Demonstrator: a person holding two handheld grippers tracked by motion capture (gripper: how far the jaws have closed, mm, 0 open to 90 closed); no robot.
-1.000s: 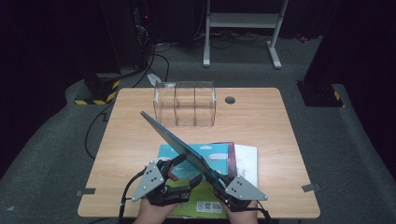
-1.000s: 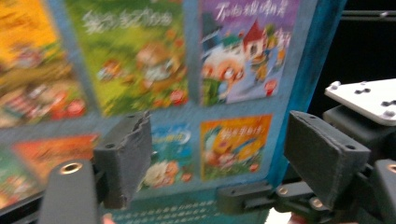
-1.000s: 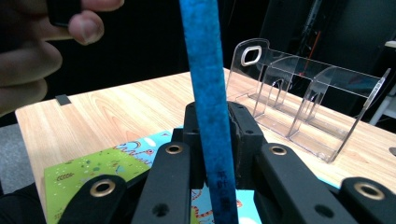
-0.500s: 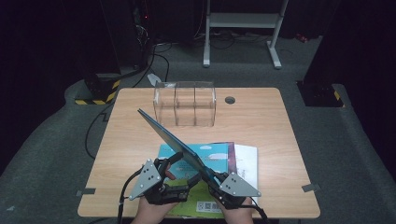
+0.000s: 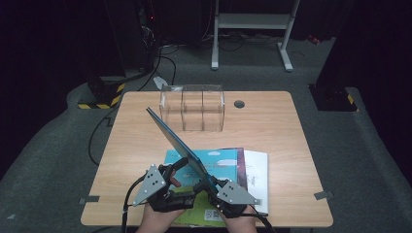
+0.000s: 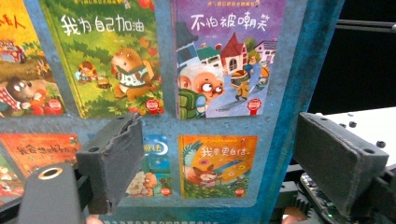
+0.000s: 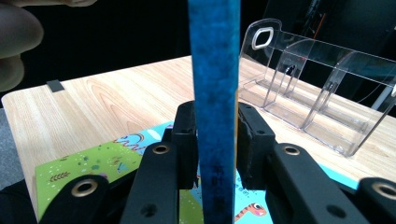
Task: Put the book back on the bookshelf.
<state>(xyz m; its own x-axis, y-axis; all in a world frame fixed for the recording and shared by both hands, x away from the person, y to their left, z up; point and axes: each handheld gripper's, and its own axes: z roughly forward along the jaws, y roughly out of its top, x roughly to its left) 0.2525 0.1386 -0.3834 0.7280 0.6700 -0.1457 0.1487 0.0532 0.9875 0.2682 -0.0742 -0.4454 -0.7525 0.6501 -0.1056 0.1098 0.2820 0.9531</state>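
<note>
The jaws of the right gripper straddle the spine of the blue book, just easing apart. The left gripper gapes wide at its back cover, above the worktop.

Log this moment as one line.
left gripper: open, facing blue book's back cover | right gripper: jaws just opening, book spine between them | book: tilted above flat books | organizer: empty

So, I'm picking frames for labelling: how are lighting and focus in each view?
High view: table evenly lit, surroundings nearly black, clear organizer faint. Left gripper view: book back cover bright and readable, near jaws soft. Right gripper view: book's blue spine slightly blurred, organizer catching highlights.
</note>
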